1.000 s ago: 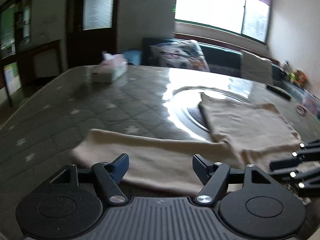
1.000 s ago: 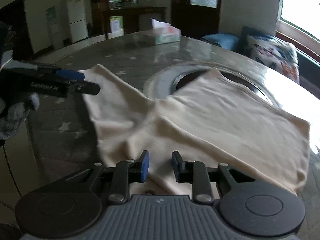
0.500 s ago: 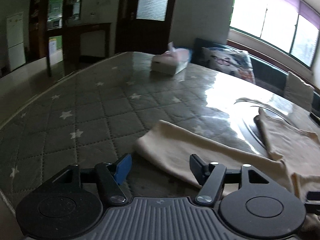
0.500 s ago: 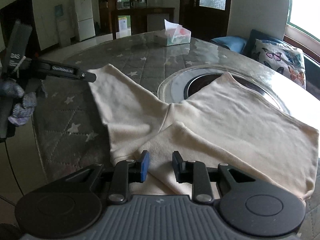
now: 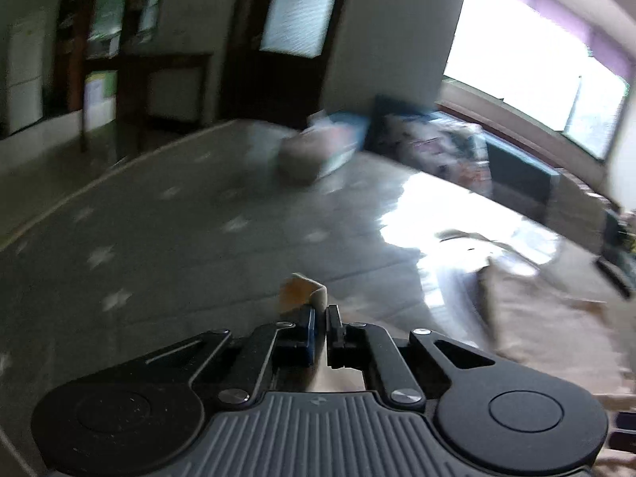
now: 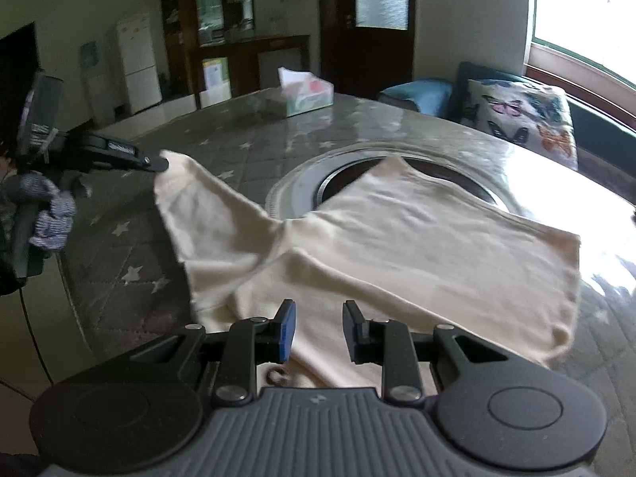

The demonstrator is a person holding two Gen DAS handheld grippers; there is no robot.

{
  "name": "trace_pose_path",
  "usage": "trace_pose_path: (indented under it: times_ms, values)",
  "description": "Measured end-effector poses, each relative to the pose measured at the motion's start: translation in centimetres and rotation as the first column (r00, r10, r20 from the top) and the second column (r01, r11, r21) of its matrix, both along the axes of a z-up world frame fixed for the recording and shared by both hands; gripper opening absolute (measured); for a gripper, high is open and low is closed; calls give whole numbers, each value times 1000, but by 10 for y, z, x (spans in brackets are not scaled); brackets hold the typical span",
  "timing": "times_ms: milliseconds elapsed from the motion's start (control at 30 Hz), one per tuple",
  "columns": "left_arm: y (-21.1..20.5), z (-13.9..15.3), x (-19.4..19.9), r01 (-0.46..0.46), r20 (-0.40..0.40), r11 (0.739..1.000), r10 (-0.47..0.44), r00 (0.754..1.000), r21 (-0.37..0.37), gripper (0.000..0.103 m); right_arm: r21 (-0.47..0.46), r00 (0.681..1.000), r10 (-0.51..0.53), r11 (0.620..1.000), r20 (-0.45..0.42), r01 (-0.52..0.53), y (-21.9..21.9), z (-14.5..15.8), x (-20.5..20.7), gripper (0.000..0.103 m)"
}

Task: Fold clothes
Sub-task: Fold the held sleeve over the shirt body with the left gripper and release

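A cream garment (image 6: 417,238) lies spread on the round table, partly over the recessed centre ring. My left gripper (image 5: 321,318) is shut on the garment's sleeve end (image 5: 304,292); in the right wrist view it (image 6: 159,163) holds that sleeve (image 6: 206,210) lifted off the table at the left. My right gripper (image 6: 316,326) is open, its jaws apart just above the garment's near edge, holding nothing. The left wrist view is blurred; the garment's body (image 5: 548,318) shows at its right.
A tissue box (image 6: 306,93) stands at the table's far side. The table (image 6: 119,238) has a grey star-patterned quilted cover and a recessed centre ring (image 6: 314,187). A sofa with a butterfly cushion (image 6: 520,119) is behind the table.
My left gripper has closed on the sleeve end and lifted it off the table. My right gripper's jaws have opened wider above the garment's near edge.
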State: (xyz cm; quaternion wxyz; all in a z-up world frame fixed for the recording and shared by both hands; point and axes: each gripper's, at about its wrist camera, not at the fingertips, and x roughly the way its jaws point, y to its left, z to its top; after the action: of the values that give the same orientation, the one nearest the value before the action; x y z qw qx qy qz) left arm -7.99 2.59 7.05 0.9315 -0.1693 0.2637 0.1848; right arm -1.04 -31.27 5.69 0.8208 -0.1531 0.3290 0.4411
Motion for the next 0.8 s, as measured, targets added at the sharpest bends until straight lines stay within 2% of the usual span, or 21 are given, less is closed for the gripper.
trace_pose_path:
  times_ms: [100, 200, 367, 500, 633, 800]
  values:
    - [-37, 23, 7, 122, 54, 993, -122, 991, 5, 5, 12, 999, -50, 999, -1, 50, -18, 1, 4, 25]
    - [-79, 40, 16, 257, 94, 966, -257, 962, 15, 6, 26, 994, -105, 994, -10, 105, -38, 1, 9, 25]
    - [-147, 53, 34, 449, 129, 894, -446, 885, 12, 5, 46, 981, -191, 980, -28, 192, -74, -1, 16, 25]
    - [-193, 52, 43, 571, 132, 821, -566, 814, -4, 5, 57, 967, -252, 966, -29, 253, -99, -2, 20, 25]
    - [-227, 40, 52, 660, 111, 751, -653, 749, -30, 6, 71, 954, -297, 952, -39, 299, -117, -4, 25, 25]
    - [-254, 16, 54, 722, 24, 689, -722, 691, -55, 10, 86, 938, -339, 935, -68, 344, -129, -7, 30, 25]
